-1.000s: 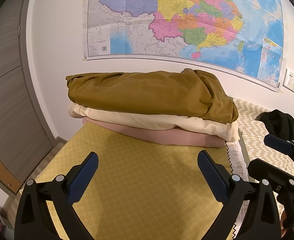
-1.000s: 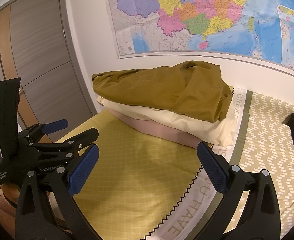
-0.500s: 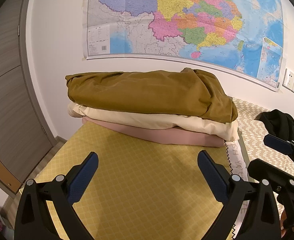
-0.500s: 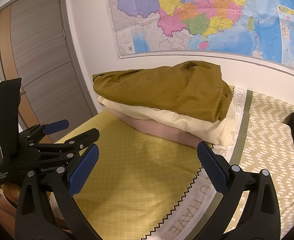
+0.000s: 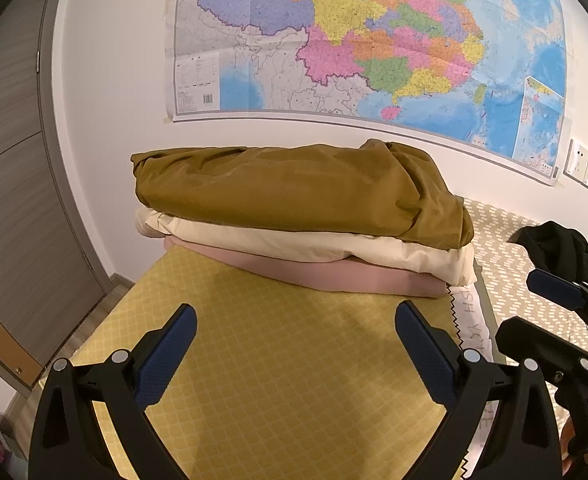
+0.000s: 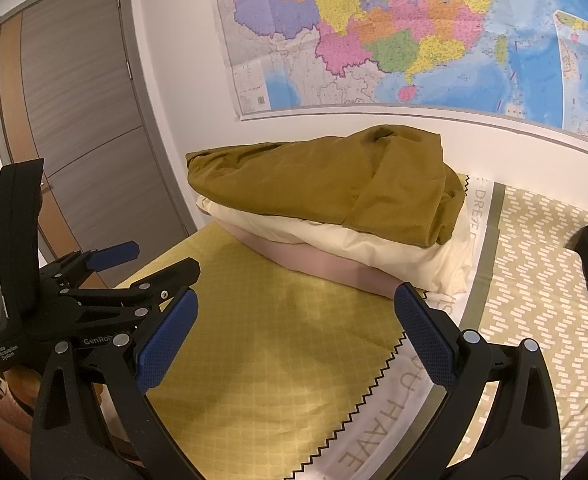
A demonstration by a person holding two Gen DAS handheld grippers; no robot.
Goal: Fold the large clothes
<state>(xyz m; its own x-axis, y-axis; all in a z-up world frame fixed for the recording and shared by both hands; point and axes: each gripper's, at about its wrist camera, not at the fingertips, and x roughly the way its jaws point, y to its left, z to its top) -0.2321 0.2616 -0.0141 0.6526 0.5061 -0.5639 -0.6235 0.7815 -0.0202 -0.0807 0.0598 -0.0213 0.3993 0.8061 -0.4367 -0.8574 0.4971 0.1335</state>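
A stack of three folded garments lies at the far end of the bed by the wall: an olive-brown one (image 5: 294,188) on top, a cream one (image 5: 313,246) under it, a pink one (image 5: 333,276) at the bottom. The stack also shows in the right wrist view (image 6: 325,188). My left gripper (image 5: 295,340) is open and empty, above the yellow bedspread (image 5: 278,360), short of the stack. My right gripper (image 6: 294,332) is open and empty, to the right of the left one. A black garment (image 5: 553,248) lies crumpled on the bed at the right.
A map (image 5: 373,40) hangs on the white wall behind the stack. A grey door (image 6: 82,120) stands at the left. The bed's right half has a white-dash patterned cover (image 6: 533,280). Wall sockets (image 5: 585,168) sit at the far right.
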